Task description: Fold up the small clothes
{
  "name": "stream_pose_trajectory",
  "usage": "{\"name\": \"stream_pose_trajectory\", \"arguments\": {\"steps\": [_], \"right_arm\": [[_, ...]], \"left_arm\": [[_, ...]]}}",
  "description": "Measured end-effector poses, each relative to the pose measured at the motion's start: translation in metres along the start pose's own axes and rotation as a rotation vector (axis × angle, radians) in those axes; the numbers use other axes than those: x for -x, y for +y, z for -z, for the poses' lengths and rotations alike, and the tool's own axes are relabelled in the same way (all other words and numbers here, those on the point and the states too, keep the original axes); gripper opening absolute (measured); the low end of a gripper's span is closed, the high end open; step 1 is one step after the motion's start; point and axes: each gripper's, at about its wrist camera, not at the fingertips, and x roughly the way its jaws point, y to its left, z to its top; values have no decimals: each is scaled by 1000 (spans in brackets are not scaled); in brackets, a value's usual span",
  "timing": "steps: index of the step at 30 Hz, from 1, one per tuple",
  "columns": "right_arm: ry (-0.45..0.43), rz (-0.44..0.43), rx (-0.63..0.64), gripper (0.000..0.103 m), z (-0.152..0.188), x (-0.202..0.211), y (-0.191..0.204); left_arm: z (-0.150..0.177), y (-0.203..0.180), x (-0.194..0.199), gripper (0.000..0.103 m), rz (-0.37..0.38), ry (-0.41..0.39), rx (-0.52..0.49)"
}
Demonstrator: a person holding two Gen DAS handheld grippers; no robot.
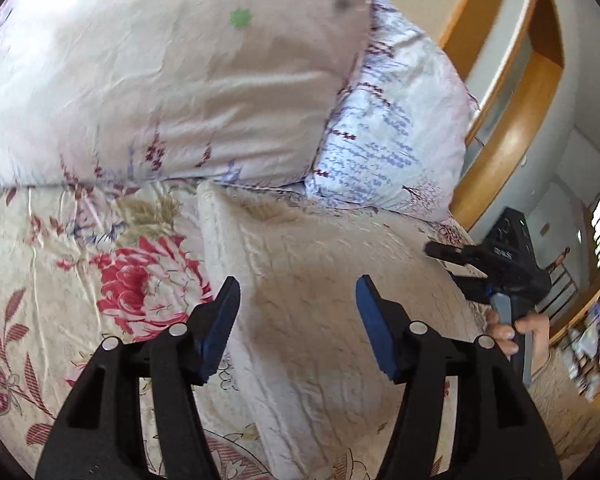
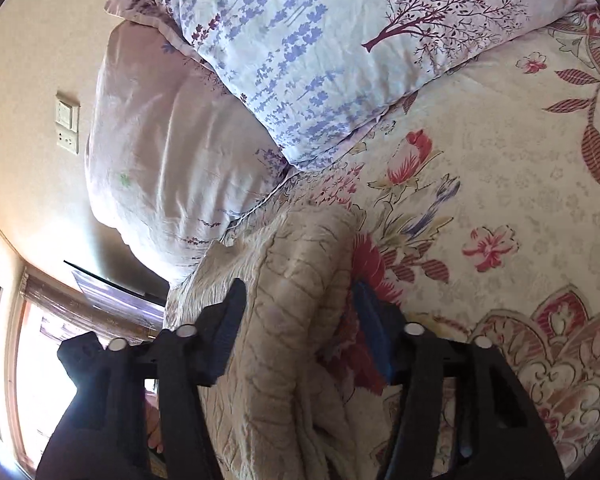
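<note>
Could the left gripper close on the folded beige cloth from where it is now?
Probably yes: the left gripper hangs open above the beige cloth, nothing between; the right gripper works its far edge.

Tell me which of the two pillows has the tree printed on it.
The white pillow with blue lavender sprigs, which carries a dark purple tree. The plain pinkish pillow beside it shows only small scattered flowers.
</note>
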Motion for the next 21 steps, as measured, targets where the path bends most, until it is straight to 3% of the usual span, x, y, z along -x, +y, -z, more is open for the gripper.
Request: {"name": "stream_pose_trajectory", "arguments": {"steps": [1, 4, 8, 12, 14, 16, 18, 21], "right_arm": [[9, 9, 15, 11, -1, -6, 1], [-32, 118, 75, 9, -2, -8, 7], [-20, 182, 45, 9, 0, -19, -3], [-10, 227, 55, 9, 0, -28, -3], [-3, 259, 88, 13, -1, -29, 2], [-28, 306, 145, 38, 3, -22, 15], [-96, 320, 232, 41, 13, -5, 33], [-148, 263, 369, 41, 36, 17, 61]], "left_arm": [[1, -11, 0, 61, 1, 6, -39], [10, -32, -11, 61, -5, 68, -123], [22, -44, -26, 60, -79, 106, -213], [25, -47, -46, 60, -133, 140, -234], [25, -48, -51, 60, -151, 134, -238], [25, -48, -42, 60, -146, 112, -224], [23, -46, -23, 61, -136, 67, -203], [23, -39, 4, 63, -195, 2, -191]]}}
